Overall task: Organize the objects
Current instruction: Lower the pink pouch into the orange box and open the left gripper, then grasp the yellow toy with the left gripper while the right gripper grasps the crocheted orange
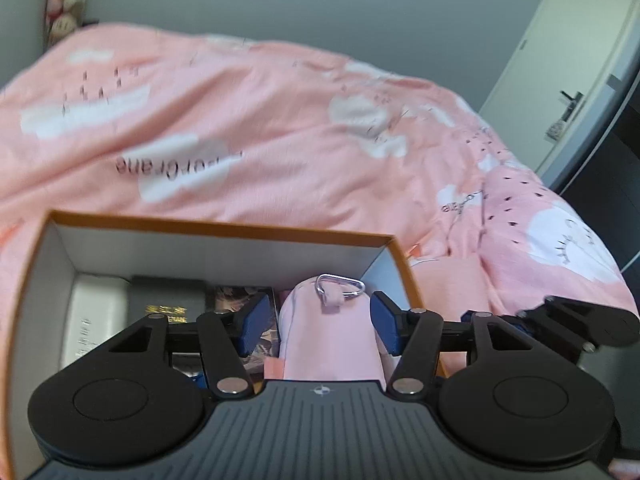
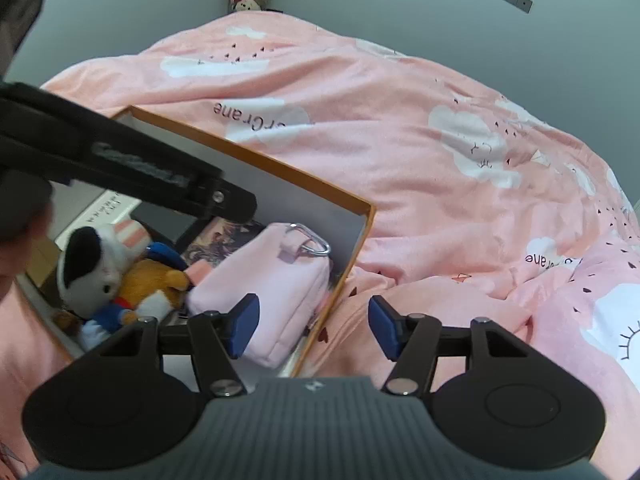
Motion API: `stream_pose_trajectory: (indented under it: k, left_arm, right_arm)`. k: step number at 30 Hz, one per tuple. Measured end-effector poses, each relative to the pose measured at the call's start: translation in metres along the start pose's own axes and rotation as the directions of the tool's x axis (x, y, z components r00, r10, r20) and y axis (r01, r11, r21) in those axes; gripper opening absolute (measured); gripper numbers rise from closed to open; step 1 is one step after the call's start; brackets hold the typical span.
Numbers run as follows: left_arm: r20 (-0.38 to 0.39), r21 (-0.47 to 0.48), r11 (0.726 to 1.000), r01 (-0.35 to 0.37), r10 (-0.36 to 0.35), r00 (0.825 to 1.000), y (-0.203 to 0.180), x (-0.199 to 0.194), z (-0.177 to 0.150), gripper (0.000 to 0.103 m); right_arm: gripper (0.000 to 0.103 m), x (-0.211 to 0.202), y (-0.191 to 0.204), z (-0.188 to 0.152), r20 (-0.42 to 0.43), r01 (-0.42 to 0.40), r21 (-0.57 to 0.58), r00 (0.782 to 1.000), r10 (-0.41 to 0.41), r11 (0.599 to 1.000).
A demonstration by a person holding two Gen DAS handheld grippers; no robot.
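Observation:
An orange-rimmed cardboard box [image 1: 224, 229] sits on a pink bed; it also shows in the right wrist view [image 2: 256, 152]. A pink pouch [image 1: 328, 332] with a silver carabiner [image 1: 340, 285] stands inside at the box's right end, also in the right wrist view [image 2: 276, 292]. My left gripper [image 1: 318, 326] is open, its blue pads either side of the pouch, apart from it. My right gripper [image 2: 314, 326] is open and empty, straddling the box's right wall. The left gripper's body [image 2: 120, 164] crosses over the box.
In the box lie plush toys [image 2: 116, 276], a white box [image 1: 90, 320], a black box [image 1: 168, 304] and a printed card [image 2: 224, 240]. A pink cloud-print duvet [image 1: 260, 128] covers the bed. A white door [image 1: 560, 60] stands at the right.

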State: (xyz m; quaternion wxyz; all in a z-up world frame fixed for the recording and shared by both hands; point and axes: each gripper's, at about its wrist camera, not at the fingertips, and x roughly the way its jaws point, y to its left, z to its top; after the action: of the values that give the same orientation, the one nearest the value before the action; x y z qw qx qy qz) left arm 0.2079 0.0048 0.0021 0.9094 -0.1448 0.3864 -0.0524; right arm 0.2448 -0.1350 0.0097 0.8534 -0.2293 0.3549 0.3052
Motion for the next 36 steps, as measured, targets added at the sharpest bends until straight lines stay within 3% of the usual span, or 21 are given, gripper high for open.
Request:
stream_pose_trajectory:
  k: [5, 10, 16, 20, 25, 30, 36]
  left_arm:
    - [0.089, 0.053, 0.999, 0.005, -0.009, 0.996, -0.006, -0.049, -0.017, 0.074]
    - [0.128, 0.104, 0.994, 0.015, -0.029, 0.991, -0.008, -0.086, -0.048, 0.075]
    - [0.154, 0.111, 0.994, -0.022, 0.005, 0.988, 0.0, -0.113, -0.083, 0.075]
    - [0.1, 0.125, 0.992, -0.022, 0.01, 0.995, 0.01, -0.118, -0.108, 0.074]
    - [0.034, 0.101, 0.994, -0.045, 0.042, 0.999, 0.031, -0.117, -0.134, 0.073]
    - [-0.037, 0.101, 0.992, -0.074, 0.078, 0.996, 0.045, -0.114, -0.156, 0.073]
    - [-0.182, 0.079, 0.995, -0.054, 0.068, 0.981, 0.055, -0.105, -0.172, 0.073]
  right_arm:
    - [0.081, -0.029, 0.015, -0.008, 0.058, -0.012, 0.019, 0.998, 0.011, 1.0]
    - [0.087, -0.059, 0.038, -0.023, 0.124, -0.048, 0.041, 0.991, 0.043, 0.998]
    - [0.092, -0.084, 0.065, -0.047, 0.168, -0.079, 0.107, 0.984, 0.061, 0.991]
    - [0.093, -0.09, 0.081, -0.067, 0.171, -0.111, 0.168, 0.982, 0.082, 0.98]
    - [0.093, -0.08, 0.1, -0.093, 0.112, -0.131, 0.233, 0.988, 0.107, 0.964]
    - [0.093, -0.063, 0.113, -0.112, 0.025, -0.195, 0.322, 0.98, 0.197, 0.926]
    - [0.093, -0.051, 0.135, -0.126, -0.076, -0.232, 0.314, 0.961, 0.268, 0.921]
